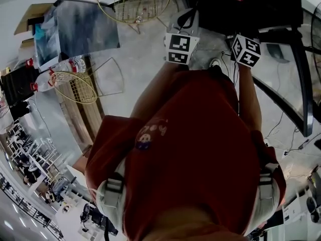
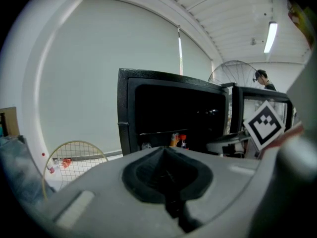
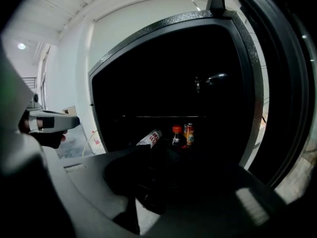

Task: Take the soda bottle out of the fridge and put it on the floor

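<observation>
The black fridge (image 2: 173, 108) stands open in front of me, dark inside. On its lower shelf the soda bottle (image 3: 177, 135) stands upright, dark with a red cap; the left gripper view shows this soda bottle (image 2: 183, 141) small and far off. An orange can (image 3: 188, 132) stands just right of it, and a white-labelled bottle (image 3: 150, 138) leans to its left. My right gripper (image 3: 148, 151) points into the fridge short of the shelf, jaws slightly parted and empty. My left gripper (image 2: 165, 151) hangs further back, jaws together with nothing in them. Both marker cubes (image 1: 179, 48) show above the red shirt.
The fridge door (image 1: 302, 84) swings out at the right. On the floor to the left lie badminton rackets (image 1: 75, 87) and plastic water bottles (image 1: 60, 68). A wire basket (image 1: 133, 1) stands behind them. A fan (image 2: 233, 73) and a person (image 2: 262, 78) are beyond the fridge.
</observation>
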{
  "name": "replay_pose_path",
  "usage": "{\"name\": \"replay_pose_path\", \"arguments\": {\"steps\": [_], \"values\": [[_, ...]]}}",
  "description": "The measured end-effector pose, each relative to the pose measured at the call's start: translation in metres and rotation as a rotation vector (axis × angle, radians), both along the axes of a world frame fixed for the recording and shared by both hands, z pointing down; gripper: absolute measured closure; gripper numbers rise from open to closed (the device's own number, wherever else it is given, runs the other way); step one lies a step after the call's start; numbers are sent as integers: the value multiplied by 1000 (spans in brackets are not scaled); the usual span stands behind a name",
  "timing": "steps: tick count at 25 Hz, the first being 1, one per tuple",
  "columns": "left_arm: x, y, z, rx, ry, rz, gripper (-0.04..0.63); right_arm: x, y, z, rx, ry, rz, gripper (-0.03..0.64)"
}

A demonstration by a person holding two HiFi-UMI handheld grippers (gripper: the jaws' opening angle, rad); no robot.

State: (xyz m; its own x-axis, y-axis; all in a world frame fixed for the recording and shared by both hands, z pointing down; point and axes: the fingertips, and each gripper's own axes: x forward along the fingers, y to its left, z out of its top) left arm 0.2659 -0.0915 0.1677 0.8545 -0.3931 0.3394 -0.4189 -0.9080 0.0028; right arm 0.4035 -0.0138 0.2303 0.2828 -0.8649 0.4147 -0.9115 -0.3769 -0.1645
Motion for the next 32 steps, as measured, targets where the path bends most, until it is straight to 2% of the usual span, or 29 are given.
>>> {"name": "replay_pose_path", "arguments": {"steps": [13, 19, 22, 32], "values": [[-5, -1, 8, 19, -6, -67, 597, 35, -37, 43, -25, -14, -8, 399], [-8, 5, 10, 15, -12, -80, 597, 56, -51, 57, -19, -21, 13, 357], [-9, 5, 8, 23, -22, -90, 597, 64, -59, 56, -11, -17, 0, 311], [-31, 12, 18, 28, -72, -165, 597, 93, -82, 94, -58, -26, 4, 280]]}}
